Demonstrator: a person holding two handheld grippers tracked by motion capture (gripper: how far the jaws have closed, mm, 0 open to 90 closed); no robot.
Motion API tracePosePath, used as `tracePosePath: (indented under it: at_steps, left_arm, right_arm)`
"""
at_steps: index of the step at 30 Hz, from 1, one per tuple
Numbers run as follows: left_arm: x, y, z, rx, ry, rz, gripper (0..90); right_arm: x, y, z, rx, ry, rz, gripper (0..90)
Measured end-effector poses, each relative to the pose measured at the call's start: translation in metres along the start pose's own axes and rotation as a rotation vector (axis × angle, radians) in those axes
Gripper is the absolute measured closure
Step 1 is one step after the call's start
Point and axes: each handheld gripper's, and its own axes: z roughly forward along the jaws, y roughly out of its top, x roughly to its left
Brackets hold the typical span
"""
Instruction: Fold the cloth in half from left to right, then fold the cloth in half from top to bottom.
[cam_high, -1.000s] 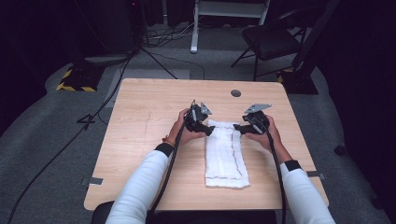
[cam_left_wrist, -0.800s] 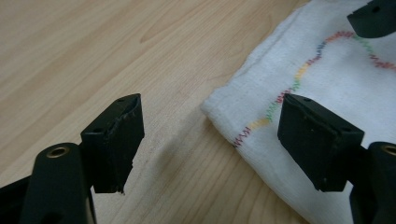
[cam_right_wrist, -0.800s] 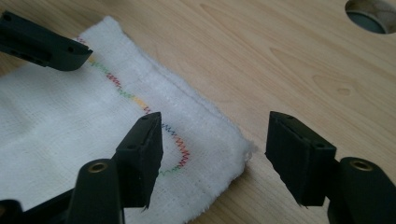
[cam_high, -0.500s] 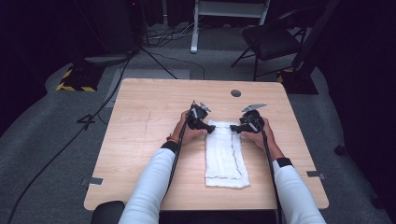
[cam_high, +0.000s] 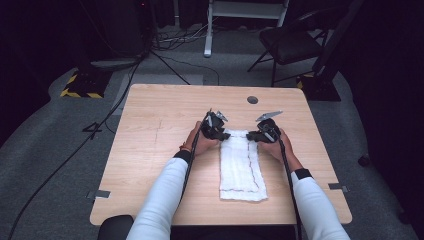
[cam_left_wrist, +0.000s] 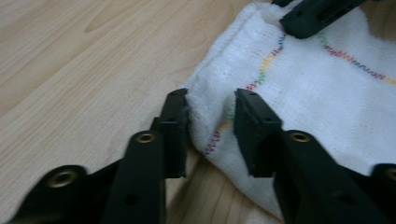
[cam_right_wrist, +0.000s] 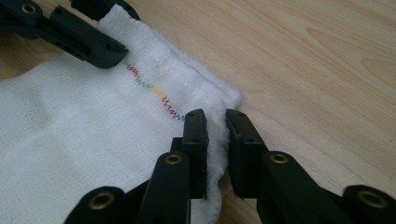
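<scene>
I am wearing white sleeves (cam_high: 162, 200) with dark cuffs (cam_high: 182, 155) nearest my grippers. My left gripper (cam_left_wrist: 211, 125) is showing matte black jaws with brass-ringed screw holes, and my right gripper (cam_right_wrist: 215, 140) is looking the same. Black cables (cam_high: 287, 170) are trailing from both, each topped by a grey three-cornered plate (cam_high: 268, 115).

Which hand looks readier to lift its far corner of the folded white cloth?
Right, probably: the right gripper pinches the folded white cloth tightly. The left gripper, just closing, bunches cloth more loosely.
</scene>
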Motion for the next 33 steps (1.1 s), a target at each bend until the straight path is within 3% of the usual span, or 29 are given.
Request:
tracePosePath:
  at_steps: [3, 5, 9, 15, 19, 23, 26, 33]
  left_arm:
    - [-0.002, 0.003, 0.001, 0.005, 0.009, 0.025, 80.4]
    - [-0.003, 0.005, 0.001, 0.014, 0.027, 0.037, 81.3]
    - [-0.001, 0.010, 0.001, 0.034, 0.096, 0.061, 83.3]
    - [0.002, 0.019, -0.011, -0.013, 0.142, 0.068, 84.1]
    - [0.005, 0.027, -0.027, -0.064, 0.149, 0.068, 84.2]
    - [0.004, 0.038, -0.041, -0.087, 0.169, 0.103, 84.3]
    - [0.001, 0.041, -0.049, -0.118, 0.166, 0.105, 84.3]
    - [-0.011, 0.039, -0.065, -0.127, 0.158, 0.172, 84.1]
  right_arm:
    - [0.003, 0.002, 0.001, 0.005, -0.025, -0.023, 81.5]
    - [0.004, 0.003, 0.001, 0.002, -0.037, -0.028, 81.7]
    - [0.009, 0.009, 0.004, -0.030, -0.105, -0.059, 82.7]
    - [0.013, 0.019, -0.003, -0.090, -0.152, -0.084, 83.0]
    - [0.014, 0.029, -0.016, -0.140, -0.162, -0.093, 83.1]
    - [0.016, 0.038, -0.028, -0.184, -0.175, -0.105, 83.3]
    - [0.015, 0.042, -0.036, -0.216, -0.176, -0.102, 83.3]
    - [0.020, 0.042, -0.050, -0.240, -0.146, -0.126, 83.4]
